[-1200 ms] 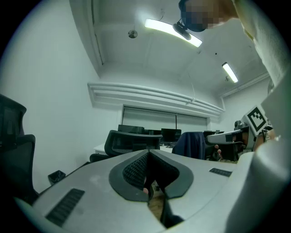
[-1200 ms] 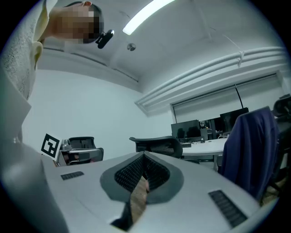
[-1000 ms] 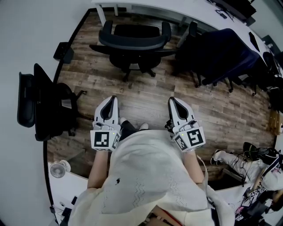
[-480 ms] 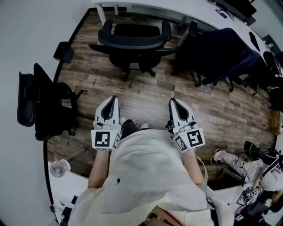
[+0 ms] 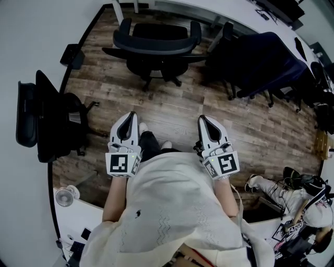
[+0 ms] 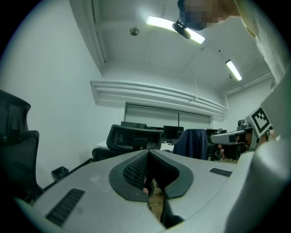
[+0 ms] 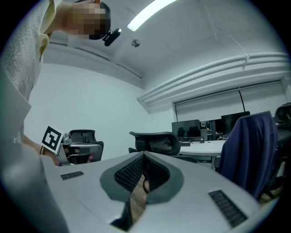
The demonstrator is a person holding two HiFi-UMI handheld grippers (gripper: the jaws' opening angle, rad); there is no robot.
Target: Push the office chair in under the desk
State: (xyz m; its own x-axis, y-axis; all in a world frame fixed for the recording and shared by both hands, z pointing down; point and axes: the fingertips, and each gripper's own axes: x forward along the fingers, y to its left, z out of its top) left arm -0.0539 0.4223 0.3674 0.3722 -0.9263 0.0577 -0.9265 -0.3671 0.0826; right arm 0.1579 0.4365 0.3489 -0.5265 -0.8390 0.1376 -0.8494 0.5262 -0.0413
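Note:
The black office chair [image 5: 156,46] stands on the wood floor with its backrest towards me and its seat facing the white desk [image 5: 219,11] at the top. It also shows ahead as the chair [image 6: 135,139] and the chair [image 7: 154,142] in the gripper views. My left gripper [image 5: 130,117] and right gripper [image 5: 203,120] are held side by side at waist height, well short of the chair. Both point at it. Each is shut with its jaws meeting at the tips and nothing between them, as the left gripper [image 6: 148,153] and right gripper [image 7: 143,156] show.
A second chair draped with a dark blue jacket [image 5: 263,62] stands right of the black one. Another black chair [image 5: 49,121] is by the left wall, with a small black bin [image 5: 71,55] beyond it. A white fan [image 5: 64,197] sits lower left. A person's legs and cables [image 5: 292,193] are lower right.
The view has shifted a little, so the chair and floor sit slightly higher in the frame. A leg shows further forward between the grippers. Both grippers keep their pose and stay shut.

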